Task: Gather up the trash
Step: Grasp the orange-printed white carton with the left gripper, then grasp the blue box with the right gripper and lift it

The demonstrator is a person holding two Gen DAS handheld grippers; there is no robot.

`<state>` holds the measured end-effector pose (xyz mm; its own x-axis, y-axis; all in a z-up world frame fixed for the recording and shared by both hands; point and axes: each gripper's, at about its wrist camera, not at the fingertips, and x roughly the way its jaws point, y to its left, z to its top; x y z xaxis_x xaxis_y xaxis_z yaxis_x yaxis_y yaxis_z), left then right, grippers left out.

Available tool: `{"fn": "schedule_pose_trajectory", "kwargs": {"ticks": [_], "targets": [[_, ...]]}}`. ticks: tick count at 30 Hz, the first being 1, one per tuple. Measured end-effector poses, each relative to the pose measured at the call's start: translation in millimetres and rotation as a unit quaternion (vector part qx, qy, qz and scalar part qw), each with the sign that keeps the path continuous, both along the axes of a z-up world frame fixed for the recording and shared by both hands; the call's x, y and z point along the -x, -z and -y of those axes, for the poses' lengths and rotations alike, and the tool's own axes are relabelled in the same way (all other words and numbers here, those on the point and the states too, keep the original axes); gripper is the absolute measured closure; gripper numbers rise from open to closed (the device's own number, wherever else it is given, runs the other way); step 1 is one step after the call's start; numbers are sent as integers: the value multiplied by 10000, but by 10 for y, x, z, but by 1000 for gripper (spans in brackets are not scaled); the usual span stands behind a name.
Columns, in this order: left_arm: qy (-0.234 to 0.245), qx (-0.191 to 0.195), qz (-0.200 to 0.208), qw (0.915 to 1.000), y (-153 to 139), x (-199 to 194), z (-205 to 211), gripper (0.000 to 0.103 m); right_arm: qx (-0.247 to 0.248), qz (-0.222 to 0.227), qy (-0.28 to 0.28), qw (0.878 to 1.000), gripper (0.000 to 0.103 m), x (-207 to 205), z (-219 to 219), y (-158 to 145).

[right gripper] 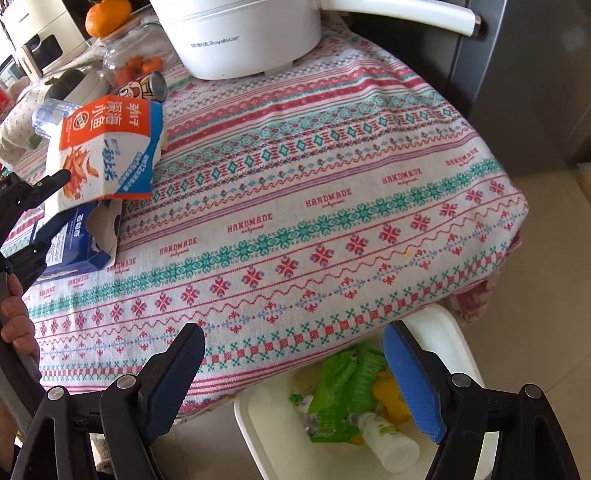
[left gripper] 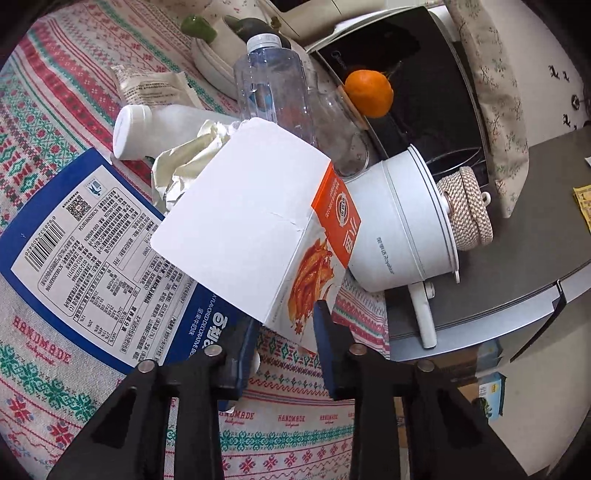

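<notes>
An orange-and-white snack box (left gripper: 243, 221) (right gripper: 107, 147) stands tilted over a flat blue box (left gripper: 92, 236) (right gripper: 77, 240) on the patterned tablecloth. My left gripper (left gripper: 284, 317) (right gripper: 37, 192) is shut on the snack box's lower corner. Behind it lie crumpled paper (left gripper: 184, 166), a white bottle (left gripper: 147, 125), a clear plastic bottle (left gripper: 273, 81) and a printed can (right gripper: 147, 86). My right gripper (right gripper: 293, 332) hangs open and holds nothing, over the table's near edge and a white bin (right gripper: 258, 424) on the floor. In the bin are green wrappers (right gripper: 343, 391) and a small bottle (right gripper: 388, 443).
A white electric pot (left gripper: 399, 221) (right gripper: 240, 33) stands at the table's far side, beside a glass jar (right gripper: 136, 55) and an orange (left gripper: 369, 92). A grey cabinet (right gripper: 517, 74) borders the table on the right. A person's hand (right gripper: 14, 317) grips the left tool.
</notes>
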<state>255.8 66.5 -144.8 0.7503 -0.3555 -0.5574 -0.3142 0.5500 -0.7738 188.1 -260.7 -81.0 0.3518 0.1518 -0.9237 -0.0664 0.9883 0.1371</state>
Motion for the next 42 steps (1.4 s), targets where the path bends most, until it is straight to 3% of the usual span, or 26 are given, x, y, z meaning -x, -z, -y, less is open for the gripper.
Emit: {"fn": "schedule_pose_trajectory", "kwargs": {"ticks": [5,11,16,23,29,35,42], "targets": [[-122,-270,329,9990,-211,51,-16,87,58,-14,-73,10000,20,9,-28,13],[-6,-983,819,9918,-545,2,47,92,118,-29,-66,9999,20,20,0,29],[136,-1118,816,9903,-601,-48,42,102,194,-62,-39,9998,20,26,31,52],[604,-1405,888,9842,-876,52,103,103,193,27,-18,9998,20,37,49,-2],[994,-1887,1009,9718,-1270,338,75,103,138,147,0,9998,20,43,12,-82],[1225,-2685,1047,9497,-1620,789,-69,103,70,220,-74,9997,20,37,-133,-116],[1240,-3238,898,9336,-1697,1178,-447,103,-389,225,-516,9977,20,-5,-525,-75]]}}
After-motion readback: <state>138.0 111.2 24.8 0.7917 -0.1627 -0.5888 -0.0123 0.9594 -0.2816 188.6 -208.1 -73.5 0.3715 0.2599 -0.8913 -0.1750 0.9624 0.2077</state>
